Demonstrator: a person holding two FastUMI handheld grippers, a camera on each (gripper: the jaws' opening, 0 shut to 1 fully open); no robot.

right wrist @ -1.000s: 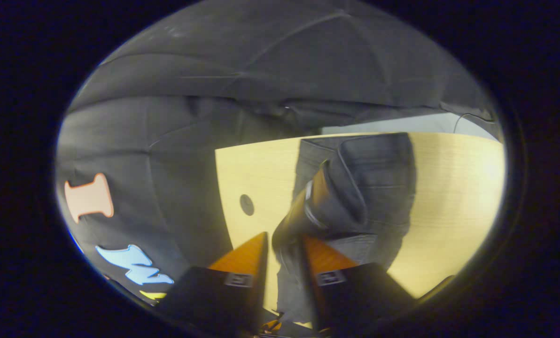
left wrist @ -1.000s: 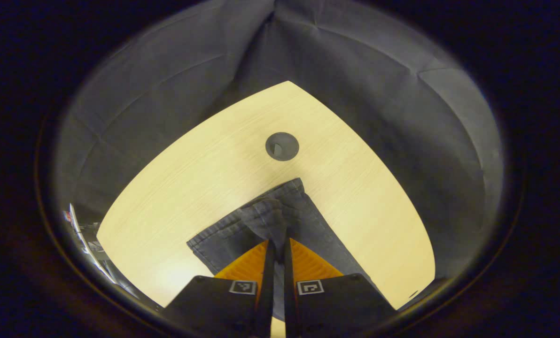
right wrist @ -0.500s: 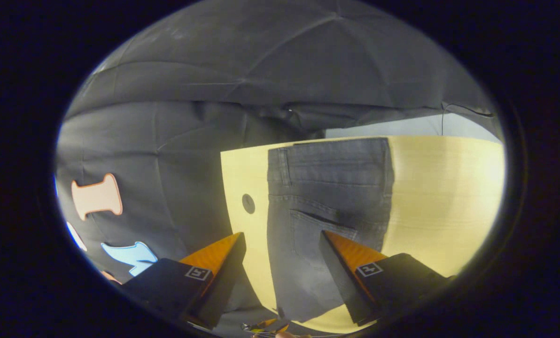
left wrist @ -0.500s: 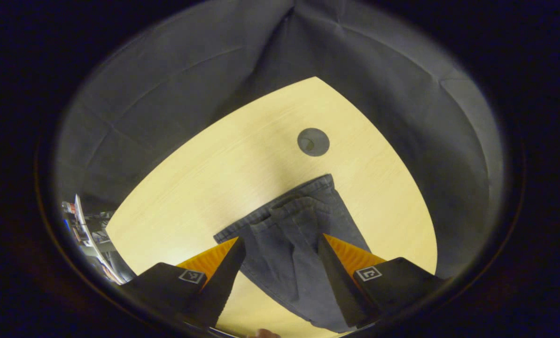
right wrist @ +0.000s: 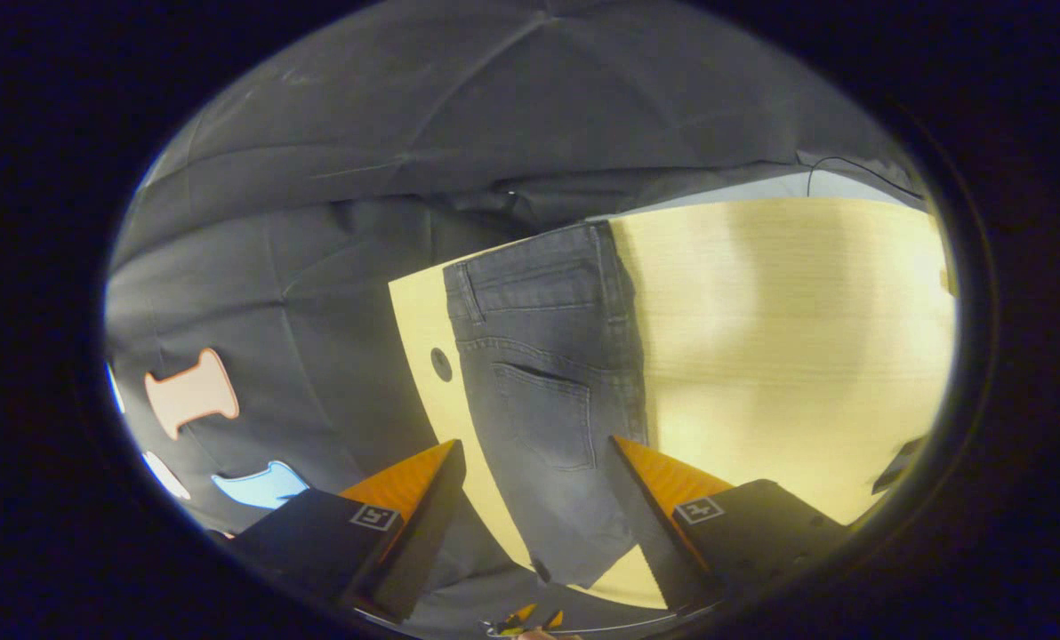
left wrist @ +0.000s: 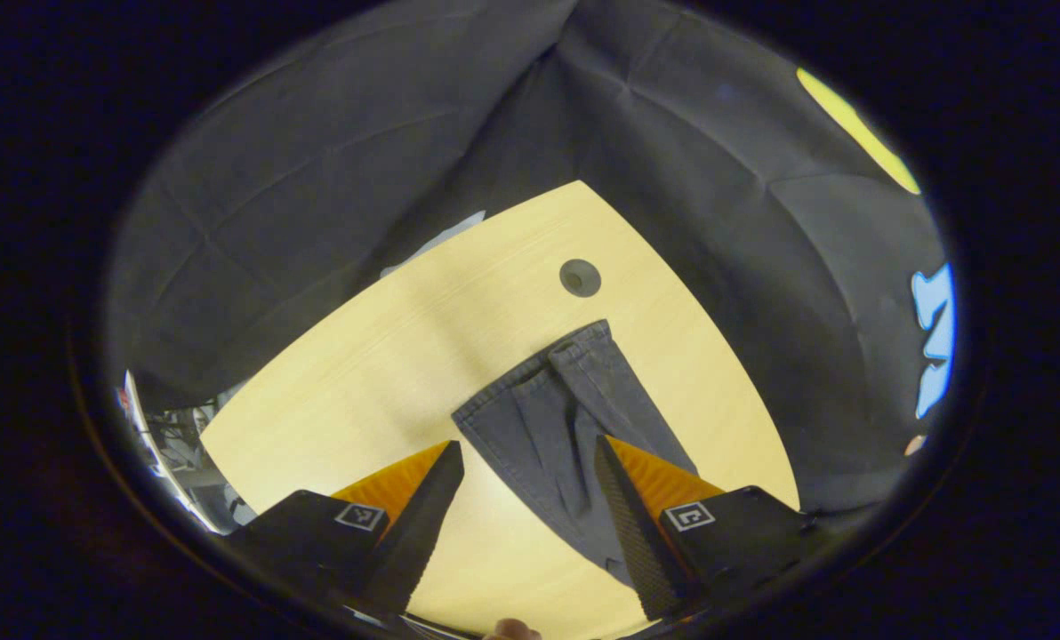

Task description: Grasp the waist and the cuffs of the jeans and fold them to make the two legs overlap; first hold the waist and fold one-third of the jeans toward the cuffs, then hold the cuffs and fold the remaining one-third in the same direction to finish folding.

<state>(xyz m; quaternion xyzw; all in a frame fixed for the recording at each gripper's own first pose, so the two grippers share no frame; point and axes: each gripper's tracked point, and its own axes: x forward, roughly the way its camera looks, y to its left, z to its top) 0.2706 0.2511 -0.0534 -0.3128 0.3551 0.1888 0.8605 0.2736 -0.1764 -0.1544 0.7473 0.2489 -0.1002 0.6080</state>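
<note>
My left gripper (left wrist: 527,498) hangs with its fingers spread wide, gripping nothing. Ahead of it and below, between the fingers, the jeans (left wrist: 566,418) lie flat on the wooden table (left wrist: 388,373), cuffs (left wrist: 574,356) pointing toward a round hole (left wrist: 580,277). My right gripper (right wrist: 534,498) is likewise spread and empty; ahead of its fingers I see the waist (right wrist: 530,267) and back pocket (right wrist: 543,413).

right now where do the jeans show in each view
left gripper view: jeans lie low centre, cuffs toward the far table edge.
right gripper view: jeans run down the centre, waist farthest away.
shared landmark: round table hole beside the jeans.
</note>
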